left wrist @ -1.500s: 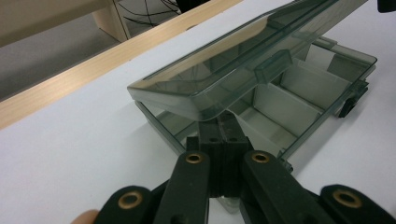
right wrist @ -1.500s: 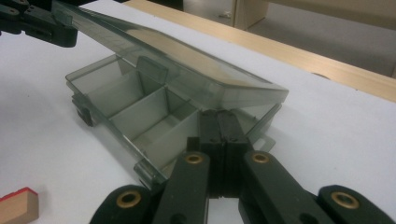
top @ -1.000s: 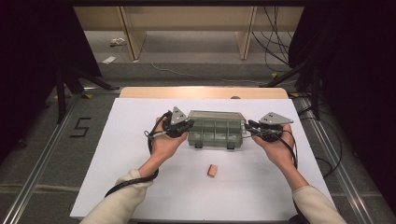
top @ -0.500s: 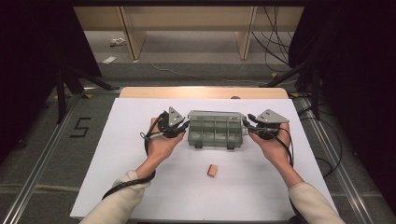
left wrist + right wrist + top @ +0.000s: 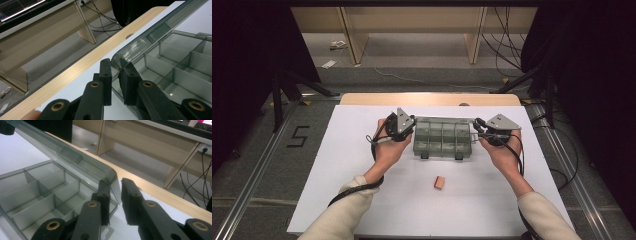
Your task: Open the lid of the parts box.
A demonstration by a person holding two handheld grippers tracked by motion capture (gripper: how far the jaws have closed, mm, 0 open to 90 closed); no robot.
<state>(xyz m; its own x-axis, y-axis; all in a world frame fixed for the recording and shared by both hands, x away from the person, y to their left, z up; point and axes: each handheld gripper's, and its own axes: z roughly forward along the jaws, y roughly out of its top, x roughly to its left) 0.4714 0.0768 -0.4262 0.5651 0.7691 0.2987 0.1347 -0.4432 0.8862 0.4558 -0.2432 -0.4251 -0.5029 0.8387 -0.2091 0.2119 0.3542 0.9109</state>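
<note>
A small tan block [image 5: 439,183] lies on the white table [image 5: 362,200].

The near corners of the smoky transparent plastic compartment box [image 5: 442,139] were covered in the high view by the two hands' tongs. Its raised lid [image 5: 160,27] was cut off by the top edge of the left gripper view, and its far compartments by the right edge. What the small tan block [image 5: 439,183] on the white counter [image 5: 362,200] was made of could not be told.

A white-topped table [image 5: 337,190] carries a clear compartment box [image 5: 442,139] and a small tan block [image 5: 439,183].
</note>
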